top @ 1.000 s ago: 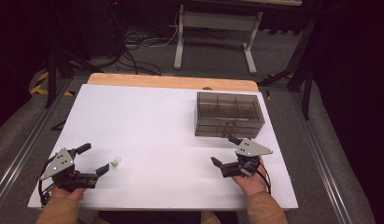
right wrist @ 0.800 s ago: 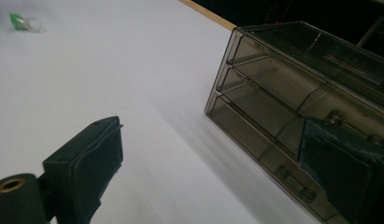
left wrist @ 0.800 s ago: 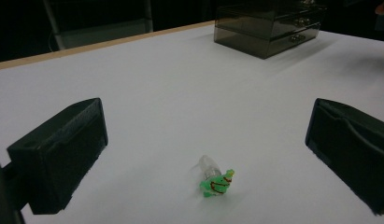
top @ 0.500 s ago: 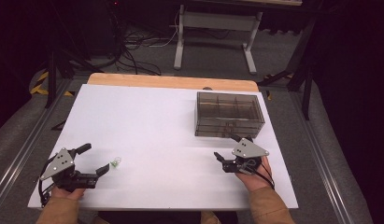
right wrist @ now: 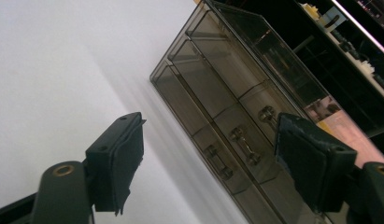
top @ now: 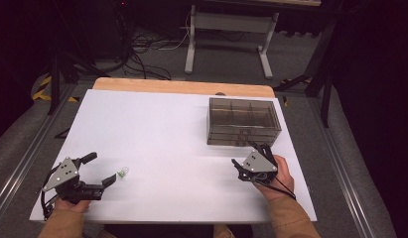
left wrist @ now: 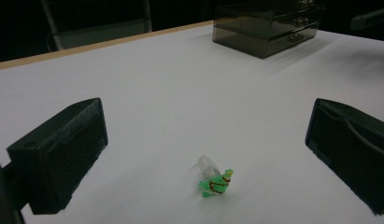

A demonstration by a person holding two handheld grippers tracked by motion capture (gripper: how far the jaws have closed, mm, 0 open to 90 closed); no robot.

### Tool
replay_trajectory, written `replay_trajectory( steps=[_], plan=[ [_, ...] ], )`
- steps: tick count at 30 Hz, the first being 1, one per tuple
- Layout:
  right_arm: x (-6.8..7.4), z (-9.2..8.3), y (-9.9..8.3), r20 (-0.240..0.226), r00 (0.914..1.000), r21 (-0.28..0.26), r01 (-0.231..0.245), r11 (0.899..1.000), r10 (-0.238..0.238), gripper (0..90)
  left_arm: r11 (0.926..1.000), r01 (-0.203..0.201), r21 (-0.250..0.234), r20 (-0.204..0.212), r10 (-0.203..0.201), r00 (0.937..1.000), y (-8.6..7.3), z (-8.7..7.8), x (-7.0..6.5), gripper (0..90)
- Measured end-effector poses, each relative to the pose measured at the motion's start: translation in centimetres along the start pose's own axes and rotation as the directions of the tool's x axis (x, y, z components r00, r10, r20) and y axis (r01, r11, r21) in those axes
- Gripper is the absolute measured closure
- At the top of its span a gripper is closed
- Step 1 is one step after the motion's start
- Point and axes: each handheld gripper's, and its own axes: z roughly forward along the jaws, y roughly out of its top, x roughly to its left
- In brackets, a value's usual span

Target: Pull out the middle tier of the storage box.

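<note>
White covering spreads over the table [top: 157,124], with a strip of bare wood along its far edge and dark floor, cables and a metal stand [top: 226,29] beyond it.

Toward the far right of the table sits a smoky, see-through drawer box [top: 243,121]. Its open top is split into compartments, and in the high view those look empty. In the right gripper view its front [right wrist: 236,140] carries small drawers with metal handles, all pushed in; what the drawers hold cannot be made out through the tinted walls.

At the near right, the person's right hand holds the right gripper [top: 247,158] just in front of the box, pointing at the drawer fronts. Its jaws have just been closing, yet they stand partly open with a clear gap between them. Nothing is between the pads, and they touch neither a handle nor the box.

At the near left, the left gripper [top: 98,169] rests low over the table, jaws spread wide and holding nothing.

Smallest is a tiny clear piece with a green end marked in red and yellow [left wrist: 214,178], lying on the white surface. It sits just ahead of the left gripper's open jaws, roughly midway between their lines and touching neither; in the high view it lies just beside the nearer jaw tip [top: 123,172], well apart from the box.
</note>
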Motion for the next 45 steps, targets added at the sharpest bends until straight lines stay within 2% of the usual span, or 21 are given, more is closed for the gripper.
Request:
replay_trajectory(
  steps=[5, 6, 8, 11, 12, 14, 17, 18, 19, 23, 26, 28, 29, 36, 37, 40, 41, 42, 45],
  plan=[
    [0.3, 0.2, 0.1, 0.039, 0.9974, 0.021, 0.06, 0.998, -0.061, 26.3, 1.0, -0.001, -0.001, 0.0, 0.001, 1.0, 0.0, 0.0, 0.0, 0.2],
    [0.3, 0.2, 0.1, 0.048, 0.9949, 0.029, 0.088, 0.996, -0.089, 26.6, 1.0, -0.001, -0.001, 0.0, 0.001, 1.0, 0.0, 0.0, 0.0, 0.2],
    [0.5, 0.3, 0.1, 0.068, 0.9917, 0.04, 0.106, 0.994, -0.109, 27.3, 1.0, 0.0, -0.002, 0.0, 0.0, 1.0, 0.0, 0.0, 0.0, 0.2],
    [0.5, 0.4, 0.1, 0.08, 0.9827, 0.058, 0.162, 0.985, -0.167, 29.0, 1.0, -0.001, -0.002, 0.001, 0.001, 1.0, 0.0, 0.0, 0.0, 0.2],
    [0.7, 0.4, 0.1, 0.094, 0.9826, 0.057, 0.155, 0.986, -0.16, 29.6, 1.0, -0.001, -0.002, 0.0, 0.001, 1.0, 0.0, 0.0, 0.0, 0.2],
    [0.8, 0.5, 0.1, 0.106, 0.978, 0.069, 0.173, 0.983, -0.179, 30.6, 1.0, -0.001, -0.002, 0.001, 0.001, 1.0, 0.0, 0.0, 0.0, 0.2],
    [1.0, 0.8, 0.0, 0.137, 0.9667, 0.092, 0.205, 0.974, -0.216, 33.1, 1.0, -0.001, -0.002, 0.001, 0.001, 1.0, 0.0, 0.0, 0.0, 0.2],
    [1.0, 0.8, 0.0, 0.138, 0.96, 0.107, 0.23, 0.967, -0.244, 34.2, 1.0, -0.001, -0.002, 0.001, 0.001, 1.0, 0.0, 0.0, 0.0, 0.2],
    [1.1, 0.8, -0.1, 0.141, 0.9567, 0.111, 0.241, 0.964, -0.255, 34.7, 1.0, -0.002, -0.002, 0.001, 0.002, 1.0, 0.0, 0.0, 0.0, 0.2],
    [1.4, 0.9, -0.2, 0.159, 0.9468, 0.128, 0.261, 0.957, -0.279, 36.3, 1.0, -0.003, -0.003, 0.002, 0.003, 1.0, 0.0, 0.0, 0.0, 0.2],
    [1.6, 1.1, -0.3, 0.176, 0.9313, 0.142, 0.296, 0.945, -0.319, 38.1, 1.0, -0.002, -0.002, 0.001, 0.002, 1.0, 0.0, 0.0, 0.0, 0.2],
    [1.8, 1.2, -0.3, 0.193, 0.9249, 0.146, 0.303, 0.942, -0.327, 39.0, 1.0, -0.002, -0.002, 0.001, 0.002, 1.0, 0.0, 0.0, 0.0, 0.2],
    [1.7, 1.2, -0.3, 0.192, 0.9145, 0.159, 0.329, 0.931, -0.356, 39.5, 1.0, -0.002, -0.001, 0.001, 0.002, 1.0, 0.0, 0.0, 0.0, 0.2],
    [2.1, 1.6, -0.7, 0.234, 0.8698, 0.194, 0.396, 0.897, -0.435, 43.2, 1.0, -0.002, -0.002, 0.001, 0.002, 1.0, 0.0, 0.0, 0.0, 0.2],
    [2.2, 1.7, -0.8, 0.251, 0.8576, 0.204, 0.406, 0.891, -0.449, 43.7, 1.0, -0.002, -0.002, 0.001, 0.002, 1.0, 0.0, 0.0, 0.0, 0.2],
    [2.4, 1.9, -0.9, 0.272, 0.8366, 0.221, 0.427, 0.877, -0.476, 45.1, 1.0, -0.001, -0.002, 0.0, 0.001, 1.0, 0.0, 0.0, 0.0, 0.2],
    [2.4, 2.0, -1.0, 0.278, 0.8266, 0.232, 0.436, 0.869, -0.489, 45.9, 1.0, -0.002, -0.002, 0.001, 0.002, 1.0, 0.0, 0.0, 0.0, 0.2],
    [2.4, 2.1, -1.1, 0.289, 0.8126, 0.245, 0.448, 0.86, -0.506, 47.0, 1.0, -0.002, -0.002, 0.001, 0.002, 1.0, 0.0, 0.0, 0.0, 0.2],
    [2.5, 2.4, -1.2, 0.305, 0.7915, 0.262, 0.465, 0.846, -0.53, 48.3, 1.0, -0.003, -0.002, 0.0, 0.003, 1.0, 0.0, -0.1, 0.0, 0.2]
  ],
)
